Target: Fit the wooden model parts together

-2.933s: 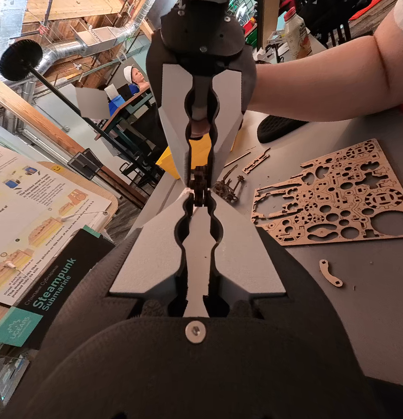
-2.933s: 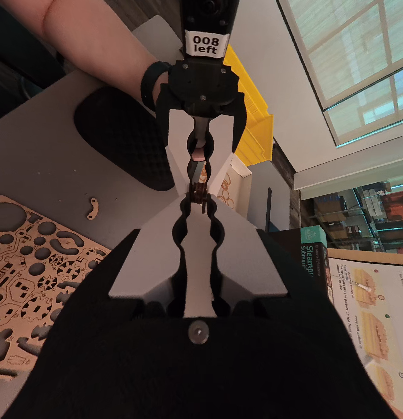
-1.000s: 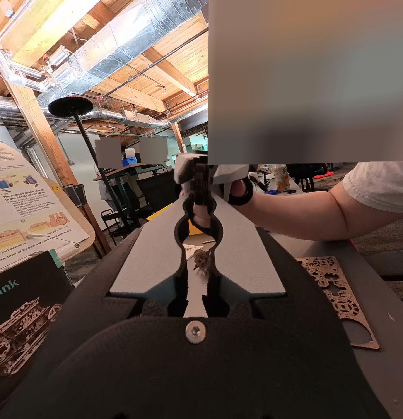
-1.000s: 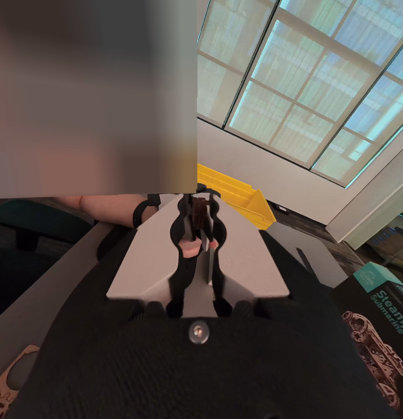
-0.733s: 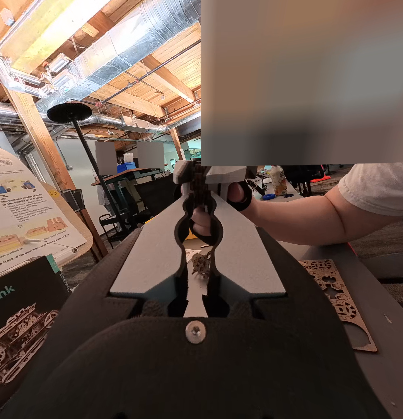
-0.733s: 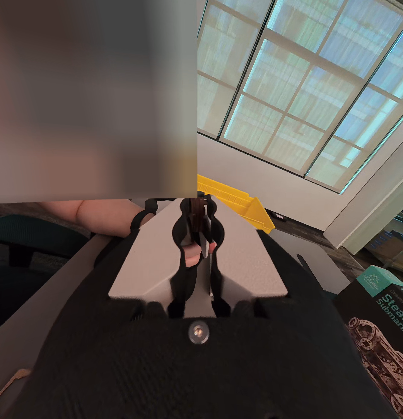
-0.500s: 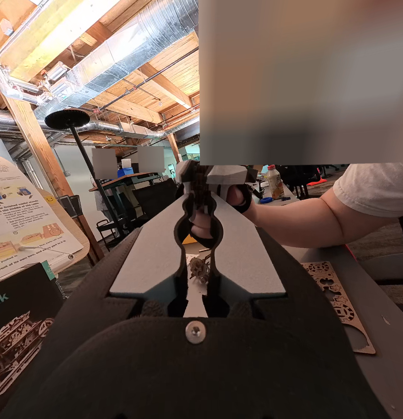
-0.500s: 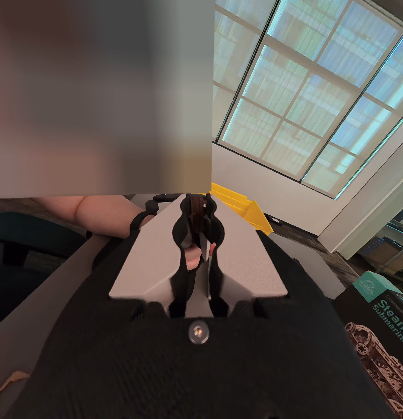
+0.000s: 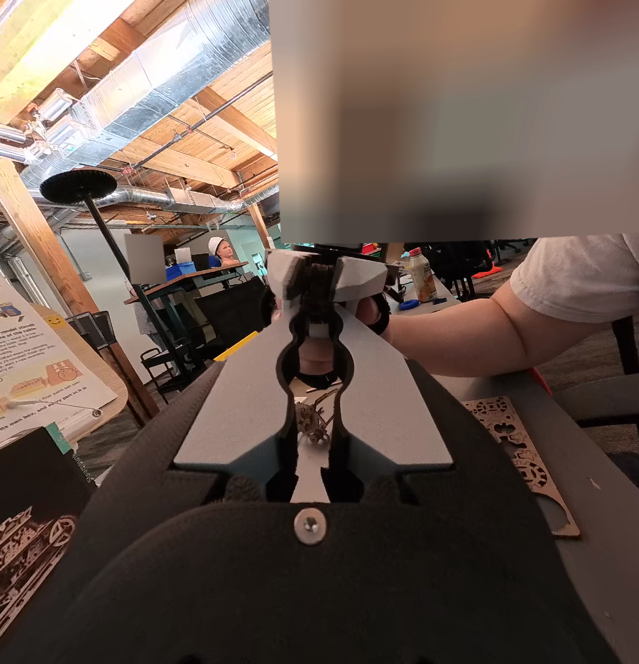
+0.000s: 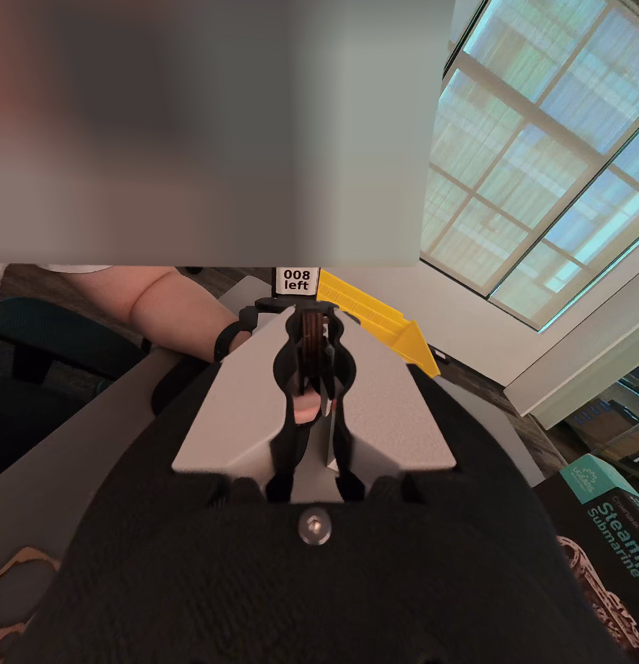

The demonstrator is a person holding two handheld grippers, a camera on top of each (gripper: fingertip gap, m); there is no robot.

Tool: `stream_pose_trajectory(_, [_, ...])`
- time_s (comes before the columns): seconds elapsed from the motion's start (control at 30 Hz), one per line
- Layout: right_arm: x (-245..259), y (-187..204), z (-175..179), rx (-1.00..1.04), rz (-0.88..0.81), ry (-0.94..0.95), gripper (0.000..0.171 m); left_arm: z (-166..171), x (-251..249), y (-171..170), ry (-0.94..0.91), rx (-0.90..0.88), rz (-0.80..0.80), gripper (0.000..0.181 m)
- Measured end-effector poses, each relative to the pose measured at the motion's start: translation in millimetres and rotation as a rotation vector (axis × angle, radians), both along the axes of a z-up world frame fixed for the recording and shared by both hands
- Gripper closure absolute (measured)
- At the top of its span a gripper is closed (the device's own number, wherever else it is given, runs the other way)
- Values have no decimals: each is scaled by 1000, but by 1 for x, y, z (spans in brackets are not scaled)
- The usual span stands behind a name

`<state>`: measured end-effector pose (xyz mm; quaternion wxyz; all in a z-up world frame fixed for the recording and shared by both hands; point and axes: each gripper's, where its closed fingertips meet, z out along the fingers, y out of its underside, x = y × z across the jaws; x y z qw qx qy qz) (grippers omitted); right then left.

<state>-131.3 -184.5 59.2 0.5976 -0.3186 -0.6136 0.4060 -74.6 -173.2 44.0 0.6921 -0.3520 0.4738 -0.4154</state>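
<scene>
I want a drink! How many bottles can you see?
1. A bottle with a red cap stands on a far desk, just above the person's arm in the left view. Others may be hidden behind the blurred patch.

model box [image 9: 27,503] left | cut-out sheet [image 9: 519,463] right — both on table [image 9: 598,531]

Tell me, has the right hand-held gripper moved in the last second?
Yes. The yellow bin and teal-topped box sit lower in the right wrist view, so the right hand-held gripper has tipped upward.
</scene>
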Motion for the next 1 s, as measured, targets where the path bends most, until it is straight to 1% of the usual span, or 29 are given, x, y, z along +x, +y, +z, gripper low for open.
stream_pose_trajectory(0.2, [2, 2, 3, 66, -39, 27, 158, 1, -1, 0, 0, -8, -7, 171])
stream_pose_trajectory(0.33, [3, 0, 1, 83, -27, -3, 158, -1, 1, 0, 23, 16, 9, 171])
stream_pose_trajectory(0.43, [3, 2, -2, 101, -37, -24, 158, -3, 0, 3, 52, 55, 52, 171])
stream_pose_trajectory(0.53, [4, 5, -4, 177, -87, -35, 157, -6, 0, 7, 93, 90, 106, 171])
stream_pose_trajectory(0.67, [5, 11, -4, 217, -145, -61, 156, -6, 0, 12, 101, 82, 135, 171])
stream_pose_trajectory(0.83, [7, 25, -2, 266, -247, -73, 152, -6, -5, 27, 113, 152, 287, 171])
stream_pose_trajectory(1.0, [14, 31, -3, 360, -311, -153, 155, -5, -10, 40, 132, 238, 446, 172])
